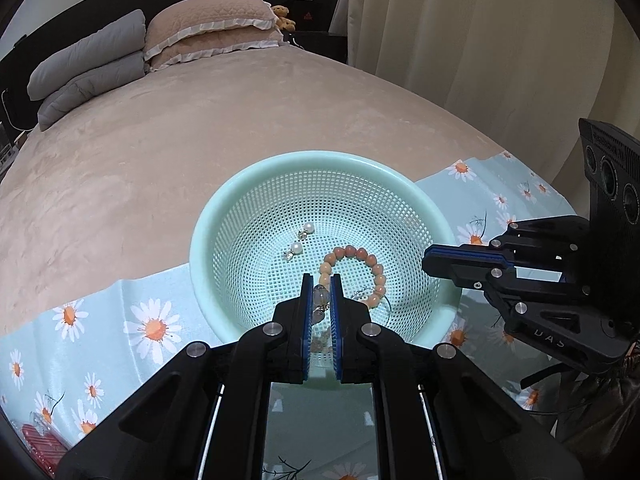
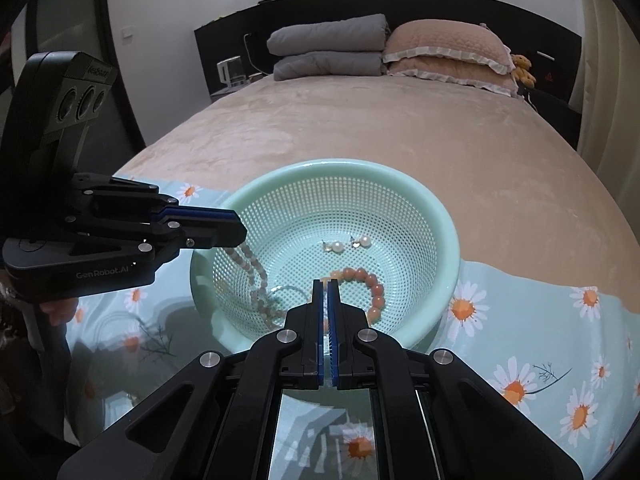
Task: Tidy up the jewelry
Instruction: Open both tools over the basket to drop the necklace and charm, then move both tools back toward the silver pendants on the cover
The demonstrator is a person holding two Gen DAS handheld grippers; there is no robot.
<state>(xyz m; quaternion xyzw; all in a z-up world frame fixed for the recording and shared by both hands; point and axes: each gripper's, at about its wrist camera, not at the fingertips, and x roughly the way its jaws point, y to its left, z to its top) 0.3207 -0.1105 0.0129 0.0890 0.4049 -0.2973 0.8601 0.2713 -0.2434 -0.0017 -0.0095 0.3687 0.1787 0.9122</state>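
Nearest to me: a person's two handheld tongs, one per hand, over a mint-green mesh basket (image 2: 440,216) that sits on a daisy-print cloth (image 2: 540,340) at the foot of a bed.

The left gripper (image 1: 321,294) is clamped on a pale bead necklace (image 2: 250,270). From the right wrist view the strand hangs from the tips down the basket's near-left wall, its lower end pooled at the bottom, so its long axis runs steeply down and slightly toward the basket's middle. The left tongs are directly above it, the nearer of the two. My guess: the next move turns on that drop, i.e. letting go so the rest falls straight into the basket.

The right gripper (image 2: 327,286) has its jaws almost together w/ nothing between them. It hovers by the basket's near rim and holds no jewelry.

Inside the basket, counted: 1 hanging necklace, 1 orange bead bracelet (image 2: 370,280) lying flat in an open loop right of center, and 2 pearl earrings (image 2: 352,243) side by side toward the far wall, apart from the bracelet.

Further back: tan bedspread (image 2: 360,128), 2 grey pillows (image 2: 326,48) stacked, 2 tan frilled pillows (image 2: 444,50) stacked, 1 small teddy bear (image 2: 523,67) by the dark headboard.
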